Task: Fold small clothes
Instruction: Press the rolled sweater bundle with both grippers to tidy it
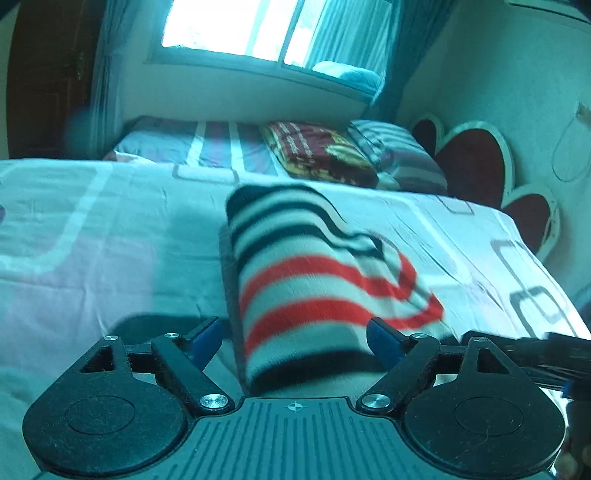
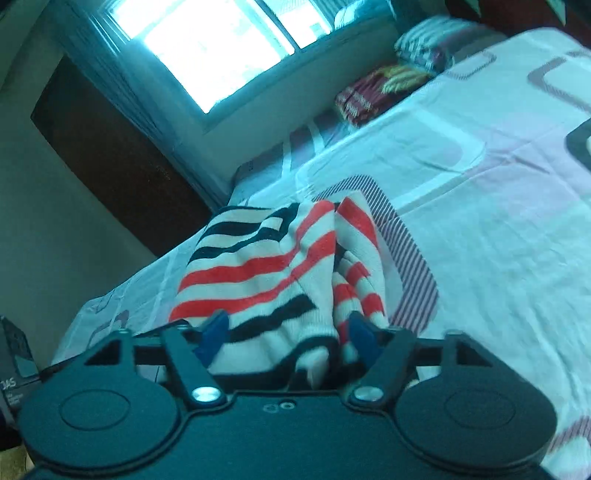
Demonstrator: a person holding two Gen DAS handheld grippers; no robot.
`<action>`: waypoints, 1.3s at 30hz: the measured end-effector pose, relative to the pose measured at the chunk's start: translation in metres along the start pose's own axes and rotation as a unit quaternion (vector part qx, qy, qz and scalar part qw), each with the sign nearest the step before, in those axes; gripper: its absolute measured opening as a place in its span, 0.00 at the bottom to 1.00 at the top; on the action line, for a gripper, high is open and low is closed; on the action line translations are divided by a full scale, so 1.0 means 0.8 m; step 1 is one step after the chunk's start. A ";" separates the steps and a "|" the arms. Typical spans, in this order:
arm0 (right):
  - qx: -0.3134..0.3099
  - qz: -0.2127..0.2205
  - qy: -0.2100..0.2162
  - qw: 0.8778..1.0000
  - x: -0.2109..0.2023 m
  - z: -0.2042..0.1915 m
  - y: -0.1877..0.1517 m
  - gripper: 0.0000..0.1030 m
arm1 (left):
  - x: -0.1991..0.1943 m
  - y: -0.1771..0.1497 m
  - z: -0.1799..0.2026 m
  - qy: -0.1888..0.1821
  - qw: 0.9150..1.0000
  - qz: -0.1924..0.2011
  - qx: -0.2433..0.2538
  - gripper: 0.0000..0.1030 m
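Observation:
A small knit garment [image 1: 314, 277] with white, red and black stripes lies bunched on the bed sheet [image 1: 92, 229]. My left gripper [image 1: 295, 339] is open, its blue fingertips [image 1: 205, 339] on either side of the garment's near end, which lies between them. In the right wrist view the same garment [image 2: 266, 273] is rumpled with a fold running down its middle. My right gripper [image 2: 288, 332] is open too, with the garment's near hem between its blue fingertips [image 2: 362, 332]. Part of the right gripper [image 1: 535, 350] shows at the right edge of the left wrist view.
The bed has a pink and white patterned sheet. A folded dark red blanket [image 1: 321, 151] and a striped pillow [image 1: 388, 147] lie at the far end. A heart-shaped headboard [image 1: 476, 158] stands at the right. A window [image 1: 236, 29] and a dark door [image 2: 110, 158] are behind.

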State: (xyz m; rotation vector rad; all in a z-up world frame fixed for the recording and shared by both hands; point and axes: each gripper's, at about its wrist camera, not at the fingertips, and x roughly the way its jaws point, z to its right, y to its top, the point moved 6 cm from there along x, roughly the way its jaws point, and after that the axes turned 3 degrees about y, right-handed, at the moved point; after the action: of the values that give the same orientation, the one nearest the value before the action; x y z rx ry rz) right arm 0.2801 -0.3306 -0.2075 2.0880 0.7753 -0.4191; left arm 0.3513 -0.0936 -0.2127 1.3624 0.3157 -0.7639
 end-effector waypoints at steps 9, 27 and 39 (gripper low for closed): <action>-0.068 -0.043 -0.016 0.997 0.079 -0.007 0.034 0.26 | 0.056 0.031 -0.023 0.043 0.999 -0.018 -0.022 0.82; -0.156 0.030 -0.129 0.979 0.061 0.012 0.025 0.23 | 0.109 0.020 0.000 0.042 0.998 -0.052 -0.013 0.83; -0.216 0.034 -0.121 0.968 0.103 -0.035 0.069 0.38 | 0.125 0.045 -0.011 0.070 0.996 -0.051 -0.021 0.83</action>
State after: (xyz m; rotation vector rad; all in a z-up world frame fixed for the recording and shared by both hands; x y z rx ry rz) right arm 0.3788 -0.3020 -0.2021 1.6158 0.5869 -0.4156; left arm 0.4495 -0.1153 -0.2490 1.3705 0.5125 -0.7422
